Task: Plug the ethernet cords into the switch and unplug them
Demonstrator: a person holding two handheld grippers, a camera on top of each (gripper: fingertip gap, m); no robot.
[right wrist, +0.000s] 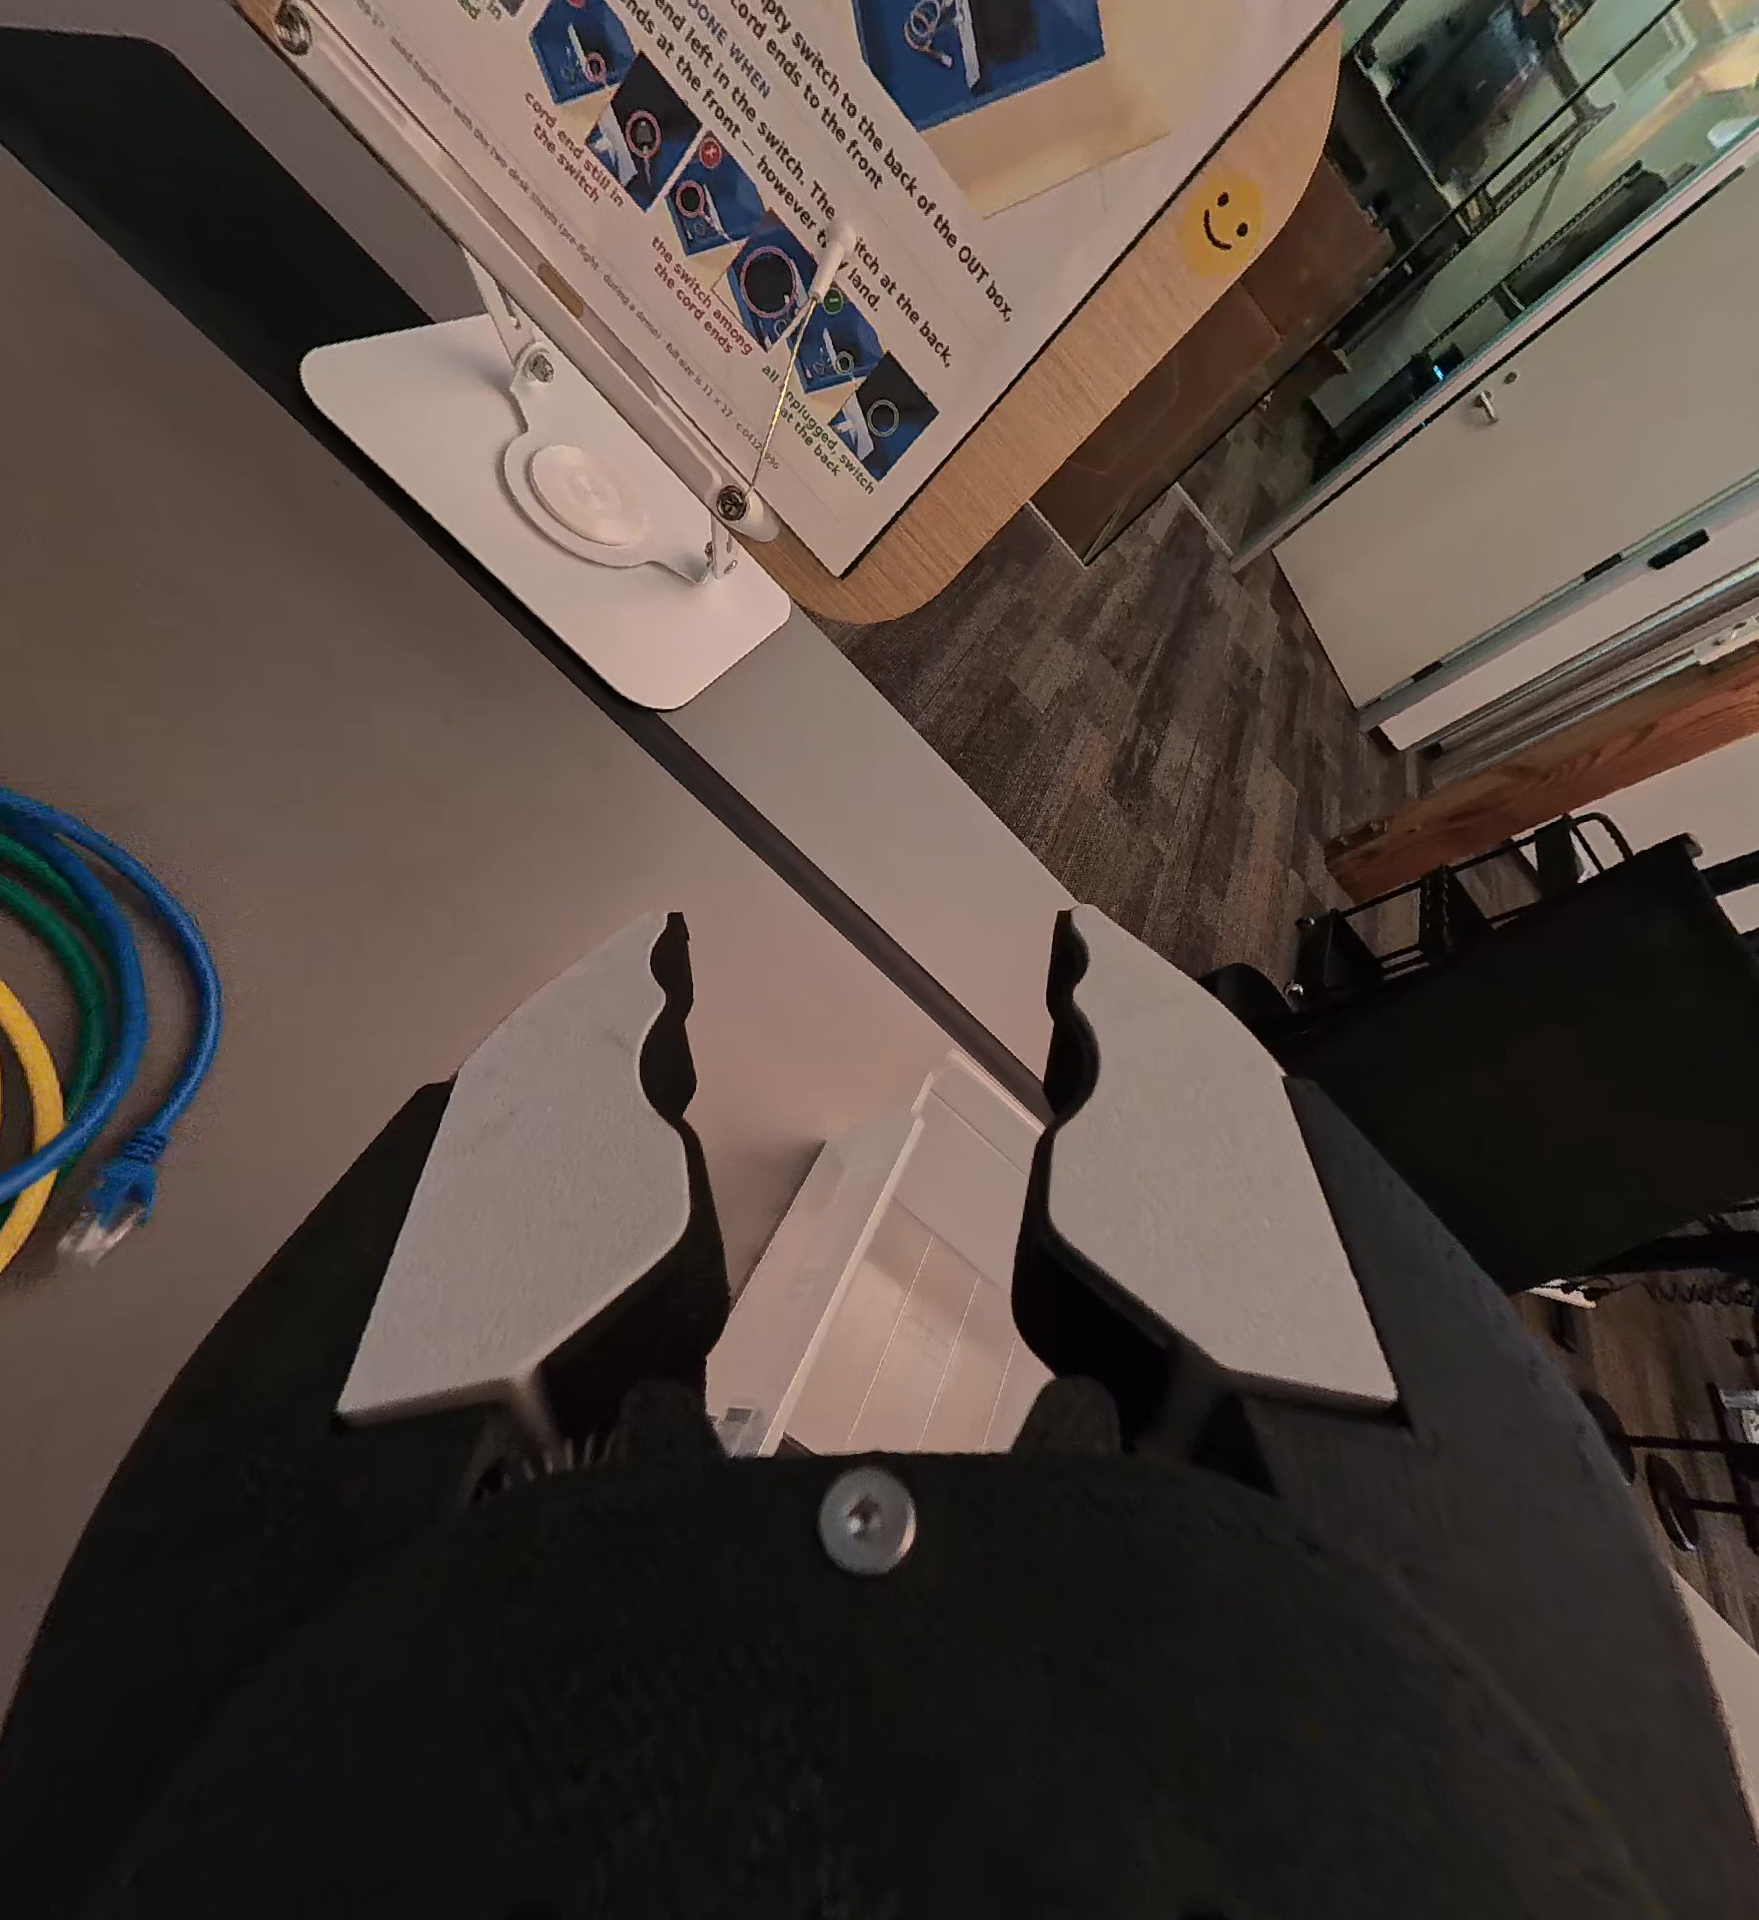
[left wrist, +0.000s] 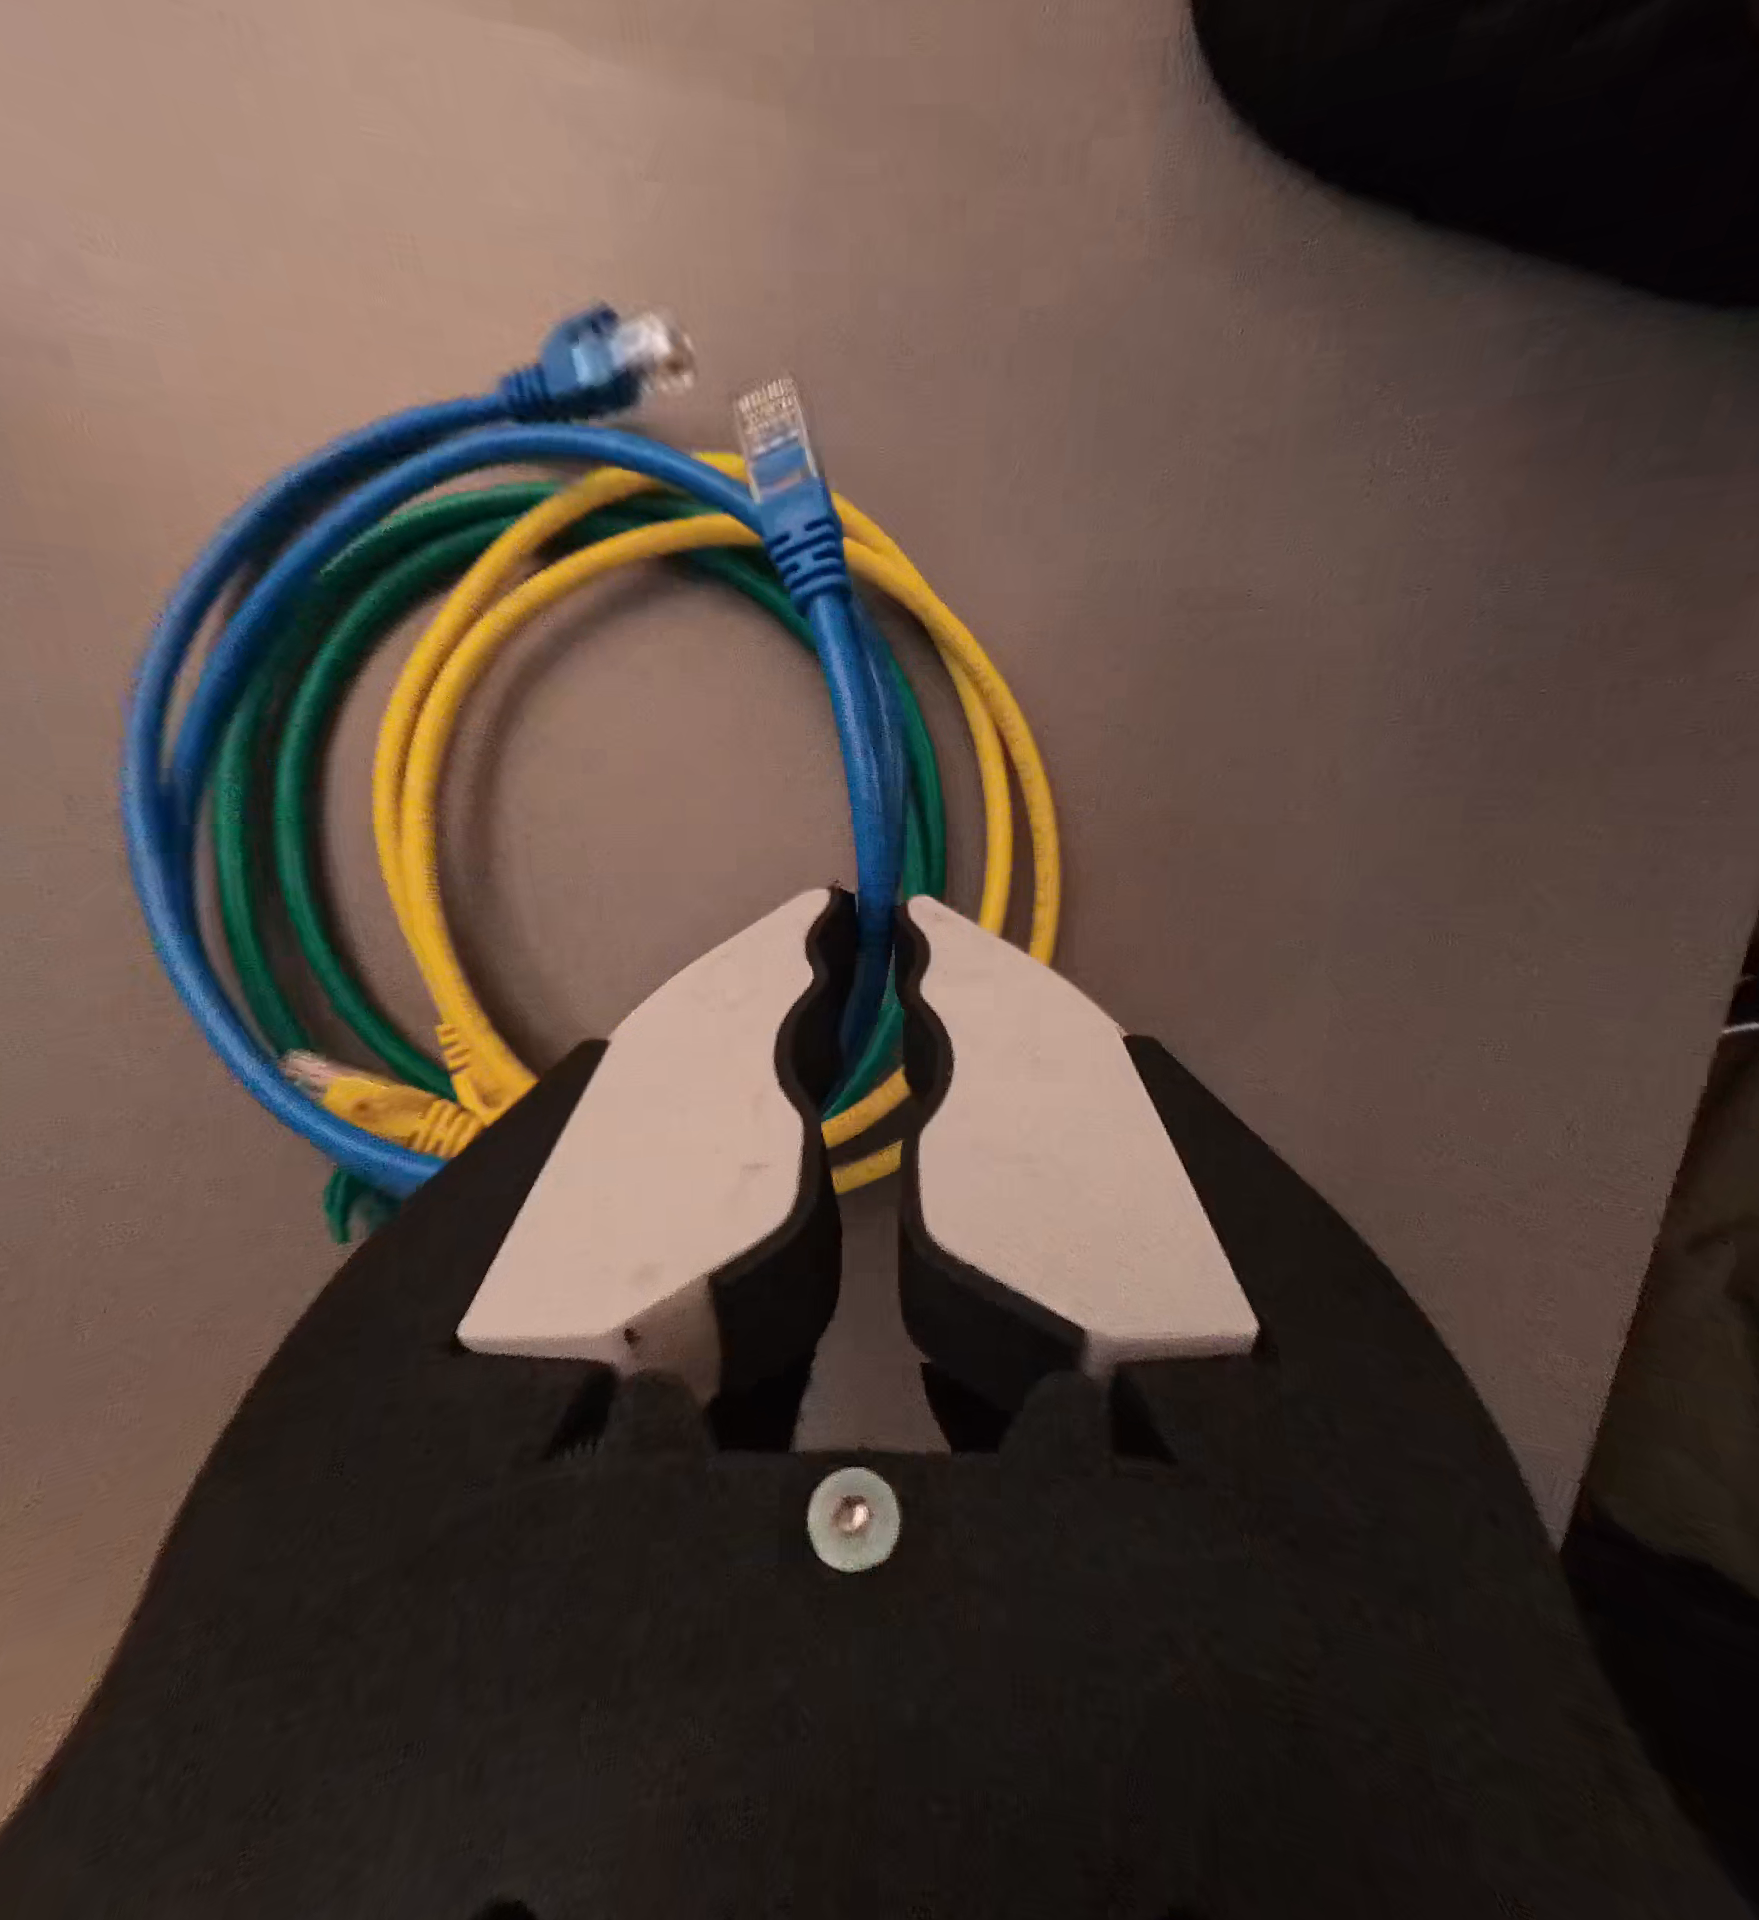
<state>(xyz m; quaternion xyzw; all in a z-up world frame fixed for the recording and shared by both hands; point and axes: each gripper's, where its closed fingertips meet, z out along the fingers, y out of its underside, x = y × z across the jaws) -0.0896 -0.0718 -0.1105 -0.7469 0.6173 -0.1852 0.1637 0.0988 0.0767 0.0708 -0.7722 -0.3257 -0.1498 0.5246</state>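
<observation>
Pinching the blue cord [left wrist: 870,790], plug pointing away, left claw [left wrist: 870,914]; right claw [right wrist: 870,935] gapes empty.

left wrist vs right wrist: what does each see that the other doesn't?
Only the left wrist view: the left gripper shut on the blue cord below its raised plug, and the yellow plugs low in the coil.

Only the right wrist view: the right gripper open and holding nothing, a white ribbed unit under its fingers, the white sign stand with its instruction sheet, and the carpeted floor past the table edge.

Both: the grey table and the coiled blue, green cord and yellow cord.
</observation>
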